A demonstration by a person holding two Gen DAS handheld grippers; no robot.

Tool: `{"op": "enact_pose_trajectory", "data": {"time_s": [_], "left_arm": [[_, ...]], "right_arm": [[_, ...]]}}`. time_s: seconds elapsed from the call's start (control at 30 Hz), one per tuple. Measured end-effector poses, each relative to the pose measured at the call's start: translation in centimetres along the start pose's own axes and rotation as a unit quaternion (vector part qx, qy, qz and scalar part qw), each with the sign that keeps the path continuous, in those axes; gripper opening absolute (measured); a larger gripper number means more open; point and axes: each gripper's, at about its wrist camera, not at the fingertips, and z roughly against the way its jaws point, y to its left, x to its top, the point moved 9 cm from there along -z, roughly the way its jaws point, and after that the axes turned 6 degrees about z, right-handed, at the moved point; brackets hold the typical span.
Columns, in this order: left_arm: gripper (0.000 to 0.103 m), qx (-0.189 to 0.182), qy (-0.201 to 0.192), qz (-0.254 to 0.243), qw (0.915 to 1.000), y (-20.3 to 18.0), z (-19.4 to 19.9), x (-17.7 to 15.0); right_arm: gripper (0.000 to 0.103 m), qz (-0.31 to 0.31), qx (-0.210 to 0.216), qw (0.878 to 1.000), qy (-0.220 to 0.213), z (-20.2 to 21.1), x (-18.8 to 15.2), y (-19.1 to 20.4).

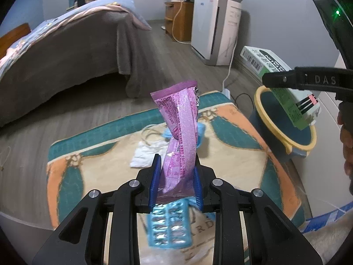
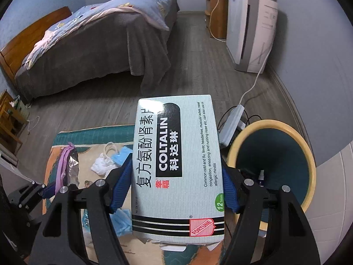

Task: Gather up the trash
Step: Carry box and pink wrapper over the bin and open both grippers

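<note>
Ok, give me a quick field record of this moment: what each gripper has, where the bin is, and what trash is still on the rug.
left gripper: shut on purple wrapper, which stands up between the fingers
right gripper: shut on medicine box, held by its long sides
bin: yellow rim, dark inside, beside the rug's edge, open
box versus bin: in the left wrist view the box overlaps the rim; not yet released
rug: still holds a white mask, blue mask, blue blister pack
floor: power strip near the bin
</note>
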Motion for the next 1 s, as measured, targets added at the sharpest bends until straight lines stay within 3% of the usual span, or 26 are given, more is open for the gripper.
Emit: {"op": "enact_pose_trajectory", "data": {"time_s": [0.47, 0.77, 1.0], "left_arm": [[0.029, -0.023, 0.015, -0.035, 0.9990, -6.4, -2.3, 0.0], [0.029, -0.035, 0.018, -0.048, 0.9981, -9.3, -2.8, 0.0], [0.029, -0.042, 0.014, -0.062, 0.9971, -11.4, -2.3, 0.4]], "right_arm": [[0.069, -0.048, -0.010, 0.999, 0.004, 0.4, -0.9, -7.2], [0.069, -0.014, -0.010, 1.000, 0.010, 1.8, -1.4, -8.4], [0.069, -0.026, -0.037, 0.999, 0.000, 2.6, -0.9, -12.6]]}}
